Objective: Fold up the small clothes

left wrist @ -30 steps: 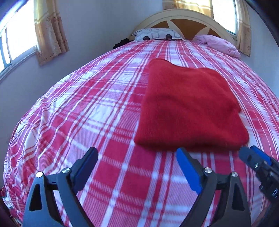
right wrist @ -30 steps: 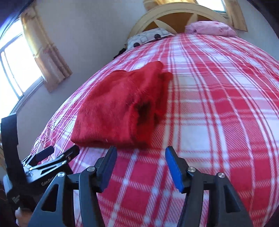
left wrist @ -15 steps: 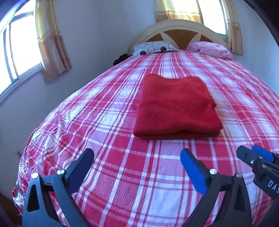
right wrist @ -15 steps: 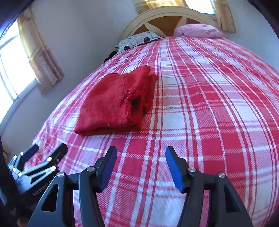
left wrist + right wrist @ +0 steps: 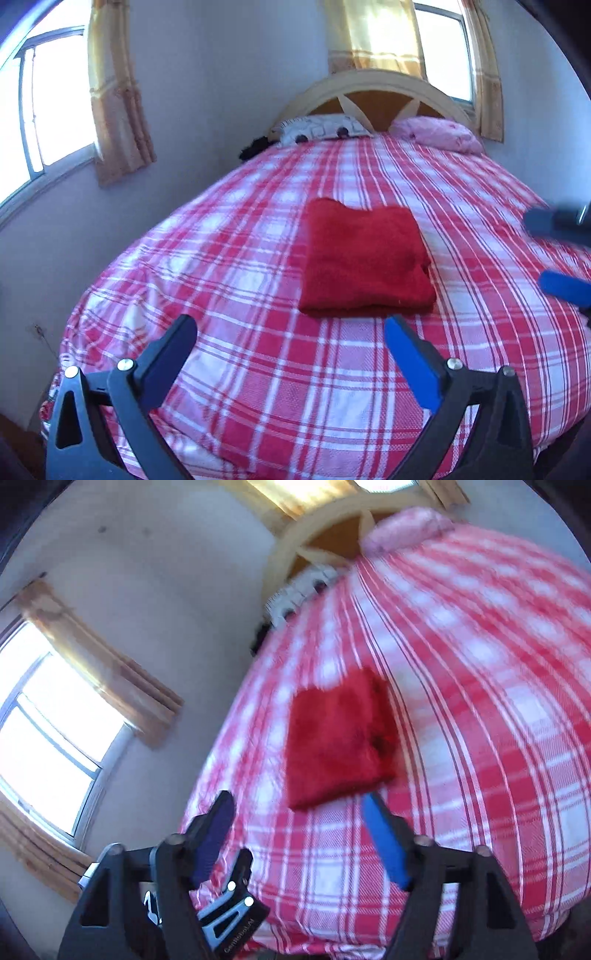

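A red garment (image 5: 364,258) lies folded into a neat rectangle on the red-and-white plaid bedspread (image 5: 258,369); it also shows, blurred, in the right wrist view (image 5: 336,738). My left gripper (image 5: 291,332) is open and empty, held above the bed in front of the garment's near edge. My right gripper (image 5: 299,805) is open and empty, raised and tilted, back from the garment. The right gripper's fingers (image 5: 561,288) show at the right edge of the left wrist view. The left gripper's body (image 5: 229,915) shows low in the right wrist view.
A curved wooden headboard (image 5: 373,92) stands at the far end with a patterned pillow (image 5: 321,127) and a pink pillow (image 5: 439,134). Curtained windows (image 5: 55,110) are on the left wall and behind the bed. A dark object (image 5: 255,147) sits by the pillow.
Both grippers have pulled back and up from the folded garment, which now looks smaller and farther. The right gripper has tilted and its view is blurred. Both stay open.
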